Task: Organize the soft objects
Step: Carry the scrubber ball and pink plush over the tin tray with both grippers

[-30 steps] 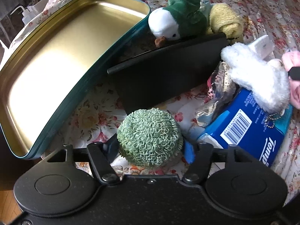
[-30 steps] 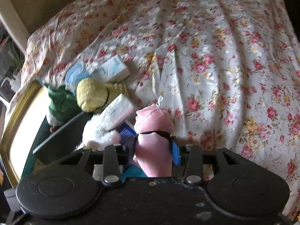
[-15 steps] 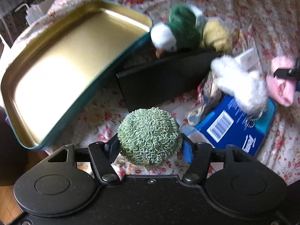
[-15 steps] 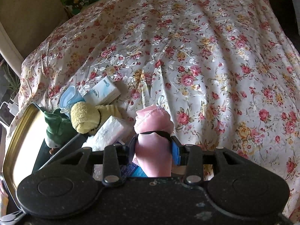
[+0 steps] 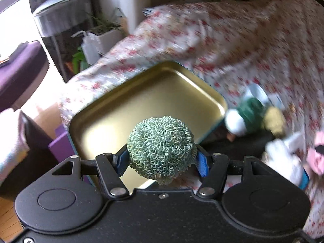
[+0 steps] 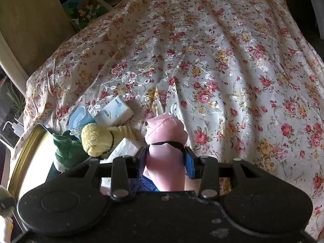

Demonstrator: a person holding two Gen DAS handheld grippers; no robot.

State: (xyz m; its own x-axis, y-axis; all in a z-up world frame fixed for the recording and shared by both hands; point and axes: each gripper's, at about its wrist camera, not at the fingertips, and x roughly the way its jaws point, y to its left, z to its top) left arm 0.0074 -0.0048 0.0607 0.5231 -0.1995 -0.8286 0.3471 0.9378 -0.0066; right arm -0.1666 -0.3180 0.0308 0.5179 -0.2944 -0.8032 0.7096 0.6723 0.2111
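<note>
My left gripper (image 5: 161, 161) is shut on a curly green ball (image 5: 162, 148) and holds it in the air above the near edge of the open gold tin tray (image 5: 141, 101). My right gripper (image 6: 167, 162) is shut on a rolled pink cloth (image 6: 165, 139) with a black band, held above the flowered bedspread (image 6: 222, 60). A green and white plush (image 5: 245, 117), a rolled yellow towel (image 6: 97, 139) and a white plush (image 5: 281, 158) lie right of the tray.
A white tissue pack (image 6: 115, 113) and a blue face mask (image 6: 79, 119) lie beyond the yellow towel. A black board (image 5: 243, 141) leans by the tray. Off the bed's left edge stand a plant (image 5: 101, 26), a metal cabinet (image 5: 60, 20) and purple furniture (image 5: 18, 68).
My left gripper has lifted the green ball and swung left and up, now over the tray. My right gripper has risen slightly with the pink cloth.
</note>
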